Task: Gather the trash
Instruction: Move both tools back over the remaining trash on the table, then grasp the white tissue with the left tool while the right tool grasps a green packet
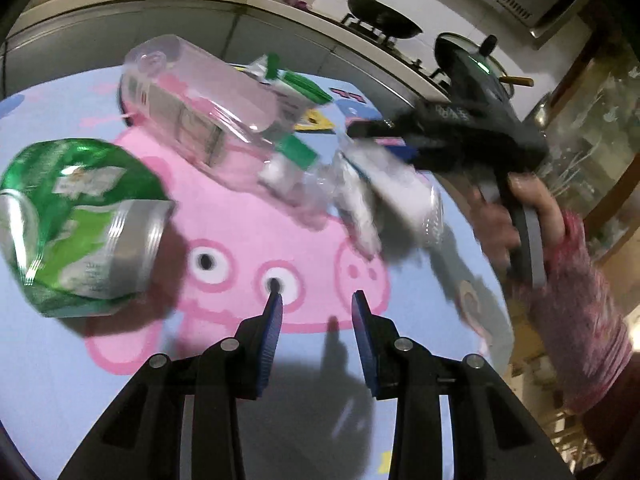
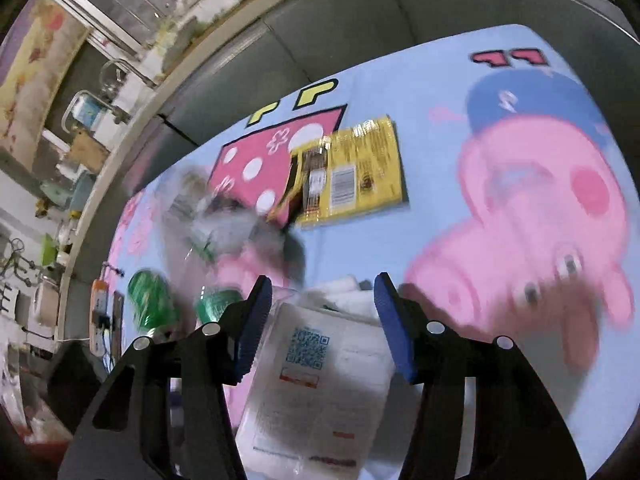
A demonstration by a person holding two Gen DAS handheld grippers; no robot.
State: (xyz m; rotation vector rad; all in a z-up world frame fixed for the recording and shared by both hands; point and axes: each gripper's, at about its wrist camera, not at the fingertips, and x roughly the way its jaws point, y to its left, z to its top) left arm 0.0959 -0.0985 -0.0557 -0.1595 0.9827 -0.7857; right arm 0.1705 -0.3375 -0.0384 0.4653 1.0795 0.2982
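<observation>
A white plastic packet (image 2: 320,384) printed with a blue QR code lay between the spread jaws of the right claw (image 2: 322,300), reaching back under it; whether the pads touched it could not be told. Ahead and slightly right of that claw a yellow wrapper (image 2: 360,172) lay flat on the cartoon-pig tablecloth (image 2: 440,240). The left claw (image 1: 317,302) stood open and empty over the cloth. Ahead to its left lay a crushed green can (image 1: 80,224) on its side, and beyond that a clear plastic bottle (image 1: 200,112) with a green cap, blurred. To its right, a hand (image 1: 516,216) gripped the other tool's handle.
</observation>
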